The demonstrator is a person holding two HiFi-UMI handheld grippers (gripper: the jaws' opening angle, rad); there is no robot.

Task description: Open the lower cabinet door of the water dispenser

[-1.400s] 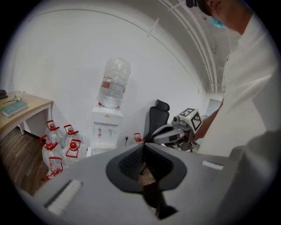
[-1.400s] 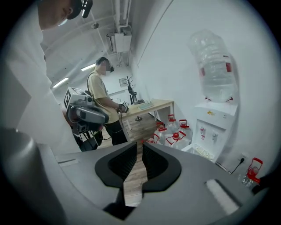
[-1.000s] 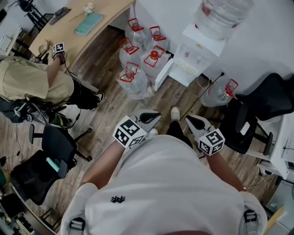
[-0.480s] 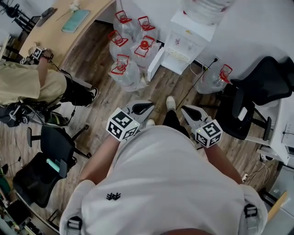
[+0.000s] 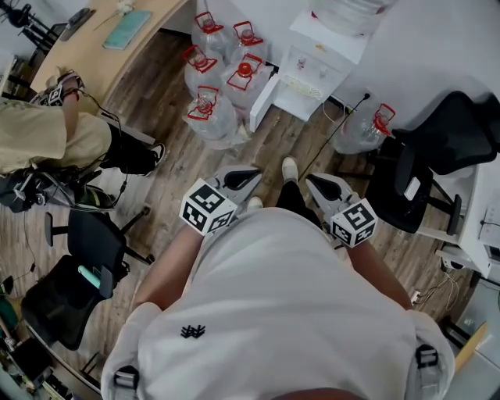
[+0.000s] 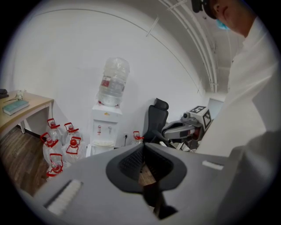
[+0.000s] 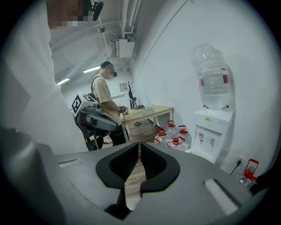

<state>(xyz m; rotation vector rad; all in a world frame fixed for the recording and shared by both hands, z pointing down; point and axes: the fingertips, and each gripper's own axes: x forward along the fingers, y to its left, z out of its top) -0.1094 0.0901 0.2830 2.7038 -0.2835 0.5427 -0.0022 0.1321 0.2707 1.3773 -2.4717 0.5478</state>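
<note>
The white water dispenser (image 5: 316, 69) stands against the far wall with a clear bottle (image 5: 350, 9) on top. Its lower front panel (image 5: 263, 101) shows at an angle, and I cannot tell whether it is ajar. The dispenser (image 6: 105, 132) also shows in the left gripper view and, at right, the dispenser (image 7: 212, 132) in the right gripper view. My left gripper (image 5: 248, 176) and right gripper (image 5: 314, 181) are held side by side in front of my body, well short of the dispenser. The left gripper (image 6: 143, 145) and the right gripper (image 7: 139, 143) are both shut and hold nothing.
Several water jugs with red caps (image 5: 223, 82) crowd the floor left of the dispenser; one more jug (image 5: 367, 129) lies to its right. A cable (image 5: 336, 129) runs across the wood floor. A black office chair (image 5: 441, 152) stands at right. A seated person (image 5: 55, 137) works at a desk (image 5: 101, 47).
The head view has shifted, so the dispenser and jugs sit higher in the picture. Both grippers keep the same pose in front of my body.
</note>
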